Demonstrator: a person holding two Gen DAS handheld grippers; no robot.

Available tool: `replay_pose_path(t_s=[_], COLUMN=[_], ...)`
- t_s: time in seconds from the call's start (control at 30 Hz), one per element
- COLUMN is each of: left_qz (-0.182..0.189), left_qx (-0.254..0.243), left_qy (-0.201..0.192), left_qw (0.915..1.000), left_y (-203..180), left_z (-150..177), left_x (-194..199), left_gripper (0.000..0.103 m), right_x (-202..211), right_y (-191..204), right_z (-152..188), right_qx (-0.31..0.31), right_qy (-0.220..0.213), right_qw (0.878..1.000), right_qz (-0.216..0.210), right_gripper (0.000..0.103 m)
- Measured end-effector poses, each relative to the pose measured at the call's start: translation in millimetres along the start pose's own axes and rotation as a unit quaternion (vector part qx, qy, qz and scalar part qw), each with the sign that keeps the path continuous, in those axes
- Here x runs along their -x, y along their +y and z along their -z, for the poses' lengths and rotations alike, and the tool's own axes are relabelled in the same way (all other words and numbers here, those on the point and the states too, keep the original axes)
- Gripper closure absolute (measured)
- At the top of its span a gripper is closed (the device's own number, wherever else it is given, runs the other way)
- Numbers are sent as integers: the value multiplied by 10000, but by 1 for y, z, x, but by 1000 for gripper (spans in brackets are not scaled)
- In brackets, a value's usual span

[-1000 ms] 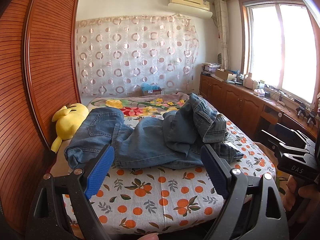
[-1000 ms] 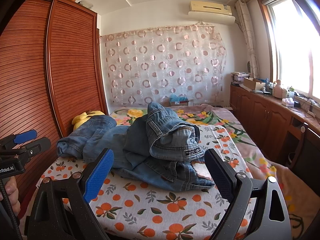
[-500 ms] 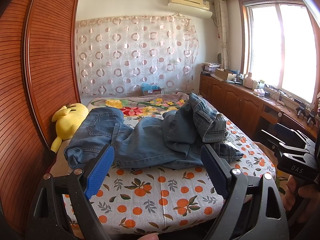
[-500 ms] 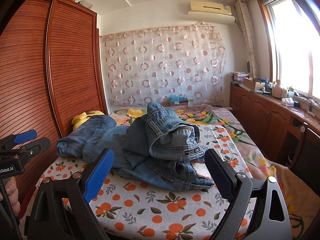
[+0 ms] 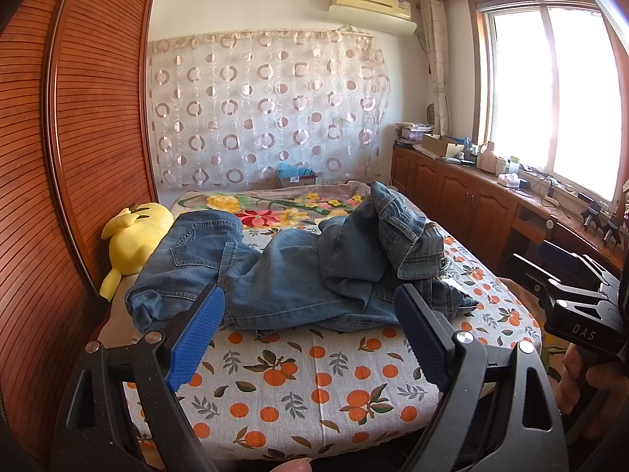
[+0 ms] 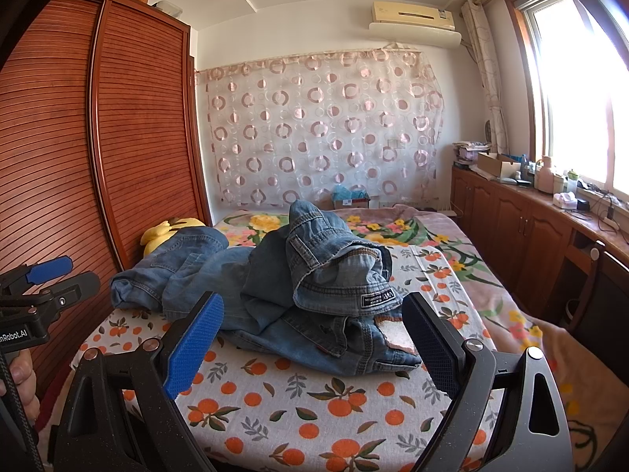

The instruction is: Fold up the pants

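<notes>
pants (image 5: 298,275) lie crumpled in a blue denim heap on bed (image 5: 314,373)

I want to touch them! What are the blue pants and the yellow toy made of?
The pants look like denim: faded matte blue cloth with stitched seams, lying in stiff crumples. The yellow toy looks like soft plush with a fuzzy, rounded surface, probably stuffed; the fibre itself can't be told.

Both wrist views facing bed (image 5: 314,373)

Home bedroom: bed (image 5: 314,385), wardrobe (image 6: 129,126), curtain (image 5: 267,110).
</notes>
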State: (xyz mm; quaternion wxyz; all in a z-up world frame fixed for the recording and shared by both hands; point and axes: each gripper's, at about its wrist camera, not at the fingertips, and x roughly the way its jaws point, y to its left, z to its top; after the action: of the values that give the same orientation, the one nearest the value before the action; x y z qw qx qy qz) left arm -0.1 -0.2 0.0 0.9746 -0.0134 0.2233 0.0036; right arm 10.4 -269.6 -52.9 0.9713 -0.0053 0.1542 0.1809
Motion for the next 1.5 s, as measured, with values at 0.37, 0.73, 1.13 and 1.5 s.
replay_pose_path(t_s=[0.37, 0.73, 1.13, 1.5], left_qz=[-5, 122, 274, 797], left_qx=[-2, -4, -84, -505], left_qy=[-4, 261, 1028, 1183], left_qw=[10000, 9996, 9943, 9885], left_y=[0, -6, 1, -17], left_z=[0, 2, 38, 24], left_x=[0, -11, -91, -142], left_gripper=[14, 14, 14, 19], right_x=[0, -12, -42, -67], right_y=[0, -7, -37, -50], right_z=[0, 7, 7, 1], right_qx=[-2, -102, -154, 11], right_qy=[-2, 227, 582, 707], right_qw=[10000, 9997, 9981, 9973], right_qz=[-1, -34, 126, 215], right_gripper=[10, 10, 10, 28])
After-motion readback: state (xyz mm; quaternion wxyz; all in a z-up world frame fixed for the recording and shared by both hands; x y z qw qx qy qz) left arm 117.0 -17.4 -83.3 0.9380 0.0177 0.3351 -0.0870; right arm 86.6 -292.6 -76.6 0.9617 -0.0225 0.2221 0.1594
